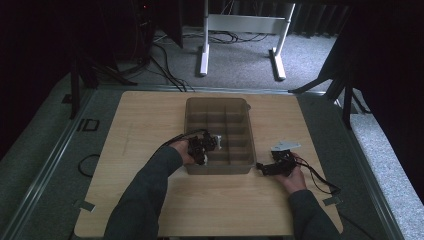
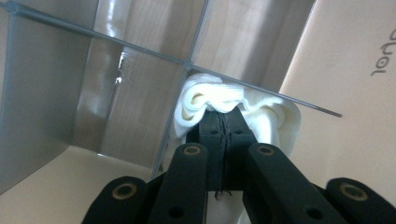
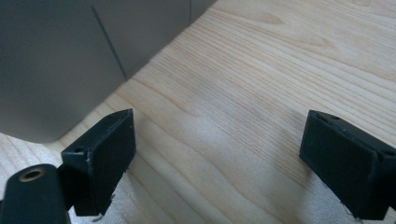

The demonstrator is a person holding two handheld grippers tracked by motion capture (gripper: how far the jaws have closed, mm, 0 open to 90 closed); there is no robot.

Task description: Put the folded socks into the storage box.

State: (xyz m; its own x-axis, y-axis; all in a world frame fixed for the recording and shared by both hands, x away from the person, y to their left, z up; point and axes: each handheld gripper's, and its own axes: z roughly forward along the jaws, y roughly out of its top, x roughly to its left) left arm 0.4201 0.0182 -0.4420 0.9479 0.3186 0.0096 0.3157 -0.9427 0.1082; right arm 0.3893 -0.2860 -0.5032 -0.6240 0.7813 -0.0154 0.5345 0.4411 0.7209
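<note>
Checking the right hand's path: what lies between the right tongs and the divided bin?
Bare wooden table. In the right gripper view, the open right tongs rest beside the bin wall, with plain wood in between.

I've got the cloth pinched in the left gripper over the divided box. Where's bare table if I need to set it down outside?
Bare tabletop runs wide left of the compartment box, and across the near edge between the forearms. Right of the box is tighter: the open right gripper sits there. The left gripper, shut on the white cloth, crowds the box's near-left cells.
</note>
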